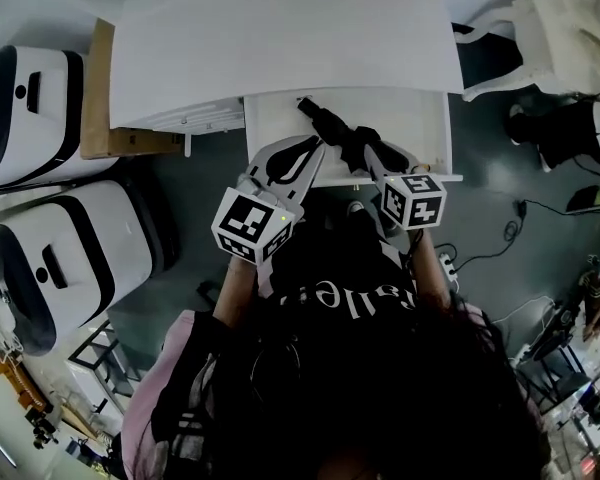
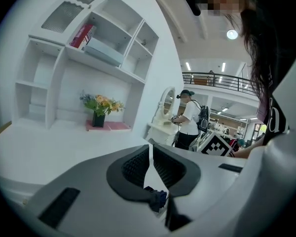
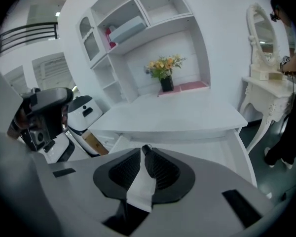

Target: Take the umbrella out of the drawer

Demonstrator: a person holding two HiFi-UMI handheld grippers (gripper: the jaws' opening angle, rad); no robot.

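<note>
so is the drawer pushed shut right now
No, the drawer stands pulled out from under the desk top, its white inside open to view with the black umbrella over it.

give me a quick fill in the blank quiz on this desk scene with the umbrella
1. The drawer of the white desk stands ___.
2. The black umbrella lies ___ that drawer.
3. The jaws of the right gripper are ___.
4. At the back of the desk, the dark pot holds ___.

Missing words: open; inside; shut; flowers
</note>
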